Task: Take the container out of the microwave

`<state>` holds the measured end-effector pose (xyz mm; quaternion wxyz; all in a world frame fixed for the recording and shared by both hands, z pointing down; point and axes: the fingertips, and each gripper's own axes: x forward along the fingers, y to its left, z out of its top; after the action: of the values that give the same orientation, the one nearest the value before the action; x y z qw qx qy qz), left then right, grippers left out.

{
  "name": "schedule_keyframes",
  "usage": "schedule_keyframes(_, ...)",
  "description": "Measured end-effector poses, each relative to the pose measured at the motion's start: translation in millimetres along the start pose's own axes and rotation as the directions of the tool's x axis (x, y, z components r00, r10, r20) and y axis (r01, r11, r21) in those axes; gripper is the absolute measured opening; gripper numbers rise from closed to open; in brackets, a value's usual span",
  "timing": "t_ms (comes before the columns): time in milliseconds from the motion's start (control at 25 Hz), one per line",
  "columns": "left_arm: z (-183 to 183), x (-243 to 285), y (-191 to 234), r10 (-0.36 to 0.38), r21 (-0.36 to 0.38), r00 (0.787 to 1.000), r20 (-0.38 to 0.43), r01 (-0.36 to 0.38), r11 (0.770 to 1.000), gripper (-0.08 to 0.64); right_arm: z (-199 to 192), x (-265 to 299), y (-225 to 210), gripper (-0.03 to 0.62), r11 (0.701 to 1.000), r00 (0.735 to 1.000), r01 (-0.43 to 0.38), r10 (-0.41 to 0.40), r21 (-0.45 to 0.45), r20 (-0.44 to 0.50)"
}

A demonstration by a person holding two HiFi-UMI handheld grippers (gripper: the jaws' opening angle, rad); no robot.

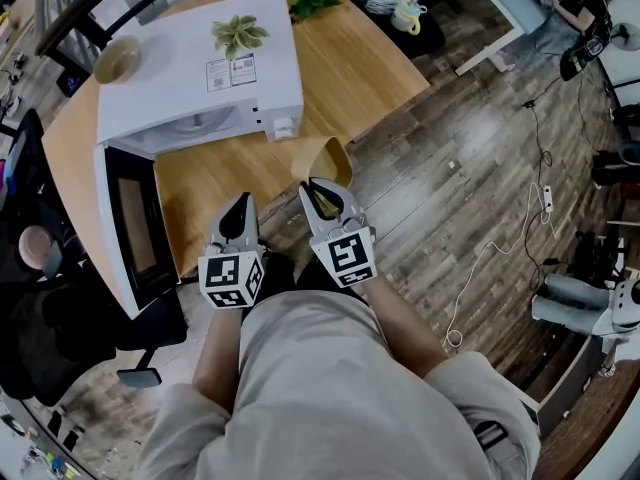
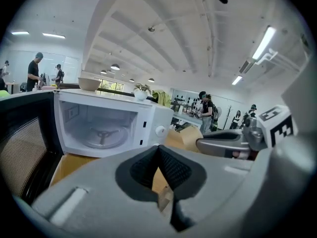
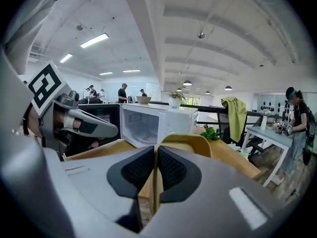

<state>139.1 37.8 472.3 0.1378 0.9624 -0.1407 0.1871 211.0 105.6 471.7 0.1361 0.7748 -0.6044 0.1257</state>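
Note:
The white microwave (image 1: 200, 78) stands on the wooden table (image 1: 350, 68) with its door (image 1: 135, 223) swung open to the left. Its cavity (image 2: 101, 130) holds only the turntable. A tan paper container (image 1: 322, 158) hangs in the air off the table's front edge, right of the microwave. My right gripper (image 1: 322, 190) is shut on its near rim, which stands between the pads (image 3: 171, 170). In the right gripper view the container (image 3: 185, 143) fills the middle. My left gripper (image 1: 240, 208) is beside it on the left, shut with nothing in it (image 2: 158, 150).
A beige bowl (image 1: 117, 60) and a small potted plant (image 1: 238, 36) sit on top of the microwave. Green leaves (image 1: 313, 0) lie at the table's far end. A black chair (image 1: 40, 298) stands left of the open door. Cables (image 1: 500, 248) run across the wood floor at right.

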Motion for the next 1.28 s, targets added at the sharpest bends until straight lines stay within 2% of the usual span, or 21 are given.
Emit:
schedule_keyframes(600, 57.8, -11.9, -6.8, 0.015, 0.054, 0.99, 0.143, -0.023, 0.998, 0.003, 57.3, -20.3, -22.9, 0.038, 0.998, 0.989, 0.054, -0.059, 0.036, 0.133)
schedule_keyframes(800, 80.8, -19.3, -10.9, 0.023, 0.07, 0.981, 0.194, -0.037, 0.997, 0.003, 77.2, -29.2, -23.0, 0.038, 0.998, 0.984, 0.054, -0.051, -0.014, 0.169)
schedule_keyframes(1280, 120.3, -36.5, -18.7, 0.051, 0.105, 0.953, 0.298, -0.086, 0.991, 0.003, 121.3, -45.0, -24.2, 0.037, 0.996, 0.965, 0.065, -0.047, -0.063, 0.257)
